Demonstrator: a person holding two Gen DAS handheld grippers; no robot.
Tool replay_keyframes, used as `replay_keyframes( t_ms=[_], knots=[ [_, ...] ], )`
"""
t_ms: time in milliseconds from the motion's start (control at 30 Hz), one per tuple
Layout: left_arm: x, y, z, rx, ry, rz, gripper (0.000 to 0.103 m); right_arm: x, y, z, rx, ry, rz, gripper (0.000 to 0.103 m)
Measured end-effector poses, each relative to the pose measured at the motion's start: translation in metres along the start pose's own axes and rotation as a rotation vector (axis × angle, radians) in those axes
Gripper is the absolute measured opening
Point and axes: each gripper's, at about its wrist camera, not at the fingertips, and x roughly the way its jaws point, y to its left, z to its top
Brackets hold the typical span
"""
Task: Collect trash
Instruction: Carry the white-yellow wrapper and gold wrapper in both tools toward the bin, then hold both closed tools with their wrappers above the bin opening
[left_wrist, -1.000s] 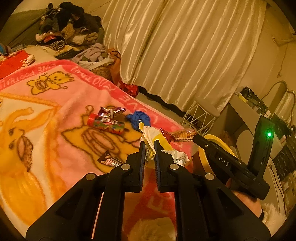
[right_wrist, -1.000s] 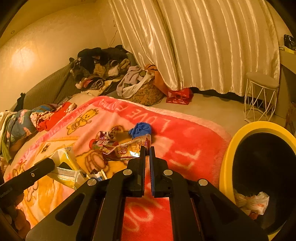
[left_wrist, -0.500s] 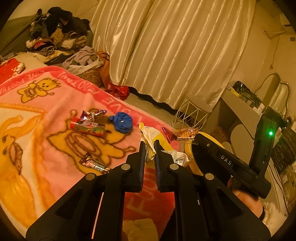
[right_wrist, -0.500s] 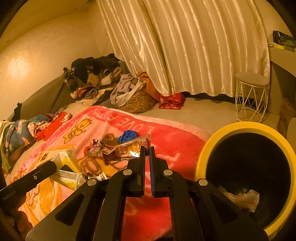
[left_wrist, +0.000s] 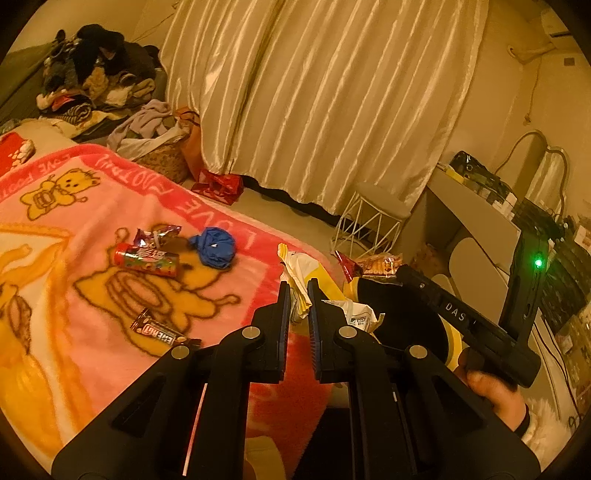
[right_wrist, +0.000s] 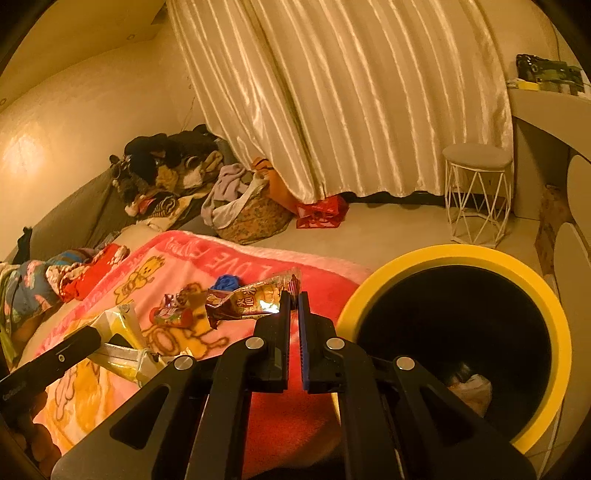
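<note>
Left gripper (left_wrist: 296, 291): jaws closed on a yellow-and-white wrapper (left_wrist: 301, 269), which sticks up and forward from between the fingertips. It is held above the blanket's red edge, next to the bin.

Right gripper (right_wrist: 293, 300): jaws together, clamped on one end of a snack packet (right_wrist: 247, 301) printed in red and gold. The packet hangs out to the left of the fingertips, above the blanket (right_wrist: 229, 258), just left of the bin's rim. In the left wrist view the same packet (left_wrist: 373, 263) shows at the tip of the right gripper (left_wrist: 400, 271), held by a hand (left_wrist: 491, 395) at the lower right.

Bin (right_wrist: 454, 258): round, yellow rim, black inside, standing on the floor against the blanket's right edge. Crumpled pale trash (right_wrist: 471, 387) lies at its bottom.

Trash on the blanket, none of it touched by either gripper:
- a red candy tube (left_wrist: 147, 258), lying on its side near the middle;
- a crumpled foil wrapper (left_wrist: 157, 234), touching the tube's far side;
- a blue crumpled wad (left_wrist: 216, 247), just right of the tube;
- a dark chocolate bar wrapper (left_wrist: 162, 334), nearer the left gripper, apart from the others.

Surroundings: a curtain (left_wrist: 332, 92) behind, a white wire stool (right_wrist: 476, 192) on the floor beyond the bin, a pile of clothes (right_wrist: 166, 173) past the blanket's far corner.
</note>
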Motion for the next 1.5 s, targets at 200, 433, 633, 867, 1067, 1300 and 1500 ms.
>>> replay_keyframes(
  t_ms=[200, 433, 633, 867, 1067, 1300, 1500],
  knots=[
    [0.004, -0.01, -0.001, 0.016, 0.005, -0.008, 0.006, -0.006, -0.013, 0.0, 0.025, -0.013, -0.018, 0.005],
    [0.009, -0.021, -0.002, 0.038, 0.013, -0.02, 0.006, -0.009, -0.026, 0.001, 0.04, -0.017, -0.036, 0.005],
    [0.013, -0.03, -0.004, 0.051, 0.02, -0.032, 0.006, -0.012, -0.038, 0.001, 0.061, -0.024, -0.064, 0.005],
    [0.018, -0.037, -0.006, 0.066, 0.022, -0.04, 0.006, -0.015, -0.048, 0.0, 0.084, -0.028, -0.084, 0.005],
    [0.023, -0.045, -0.007, 0.081, 0.023, -0.049, 0.006, -0.017, -0.055, 0.001, 0.084, -0.038, -0.114, 0.005],
    [0.031, -0.057, -0.008, 0.105, 0.023, -0.057, 0.006, -0.02, -0.071, 0.0, 0.109, -0.045, -0.155, 0.005],
    [0.038, -0.068, -0.008, 0.13, 0.026, -0.065, 0.006, -0.02, -0.085, -0.001, 0.131, -0.048, -0.184, 0.004]
  ],
)
